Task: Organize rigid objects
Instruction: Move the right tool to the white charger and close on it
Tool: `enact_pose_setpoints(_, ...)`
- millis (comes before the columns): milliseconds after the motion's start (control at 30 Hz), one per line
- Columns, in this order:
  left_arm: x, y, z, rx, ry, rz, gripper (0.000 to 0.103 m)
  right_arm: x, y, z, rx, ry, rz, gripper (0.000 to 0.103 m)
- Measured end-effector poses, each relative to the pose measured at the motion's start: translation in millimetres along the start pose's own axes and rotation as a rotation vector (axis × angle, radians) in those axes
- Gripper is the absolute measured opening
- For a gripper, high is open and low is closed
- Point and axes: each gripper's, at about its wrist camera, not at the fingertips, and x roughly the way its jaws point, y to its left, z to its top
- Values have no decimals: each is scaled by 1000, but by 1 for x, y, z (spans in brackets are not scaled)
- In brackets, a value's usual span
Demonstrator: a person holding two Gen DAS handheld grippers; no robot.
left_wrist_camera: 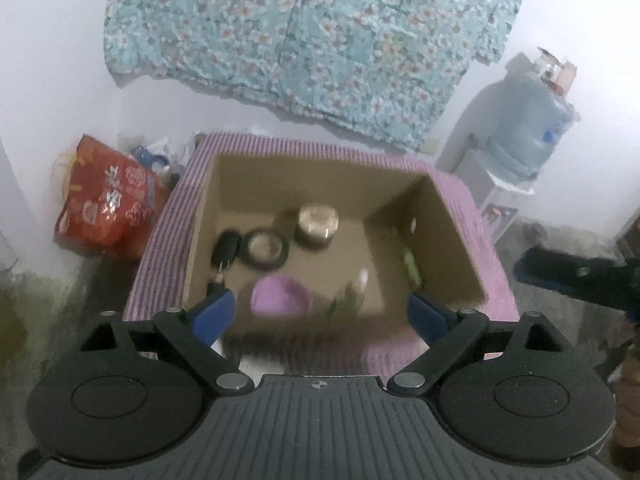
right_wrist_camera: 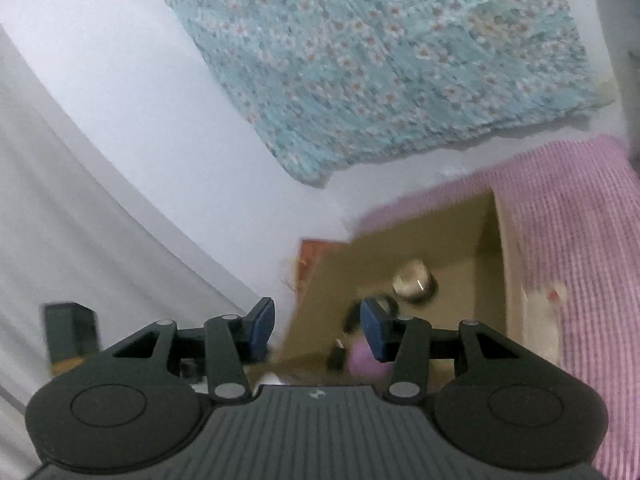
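Your left gripper (left_wrist_camera: 320,312) has its jaws spread wide with nothing between them; just ahead and below sits the cardboard box (left_wrist_camera: 452,248) on the pink striped cloth (left_wrist_camera: 168,236), holding a purple bowl (left_wrist_camera: 282,294), a black ring (left_wrist_camera: 266,249), a silver tin (left_wrist_camera: 318,222) and a black key fob (left_wrist_camera: 225,250). Your right gripper (right_wrist_camera: 317,330) stands partly open and empty; the same box (right_wrist_camera: 488,256) lies ahead to its right.
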Motion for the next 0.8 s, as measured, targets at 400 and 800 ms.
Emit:
enact_pose_setpoints(400,44,9,-92,133,82,30,78,104,30,-68,-244,243,-120,51)
enact_pose_setpoints(800,78,24,-105,157,62,35,63,185,48,-94,-471,430,-142,51)
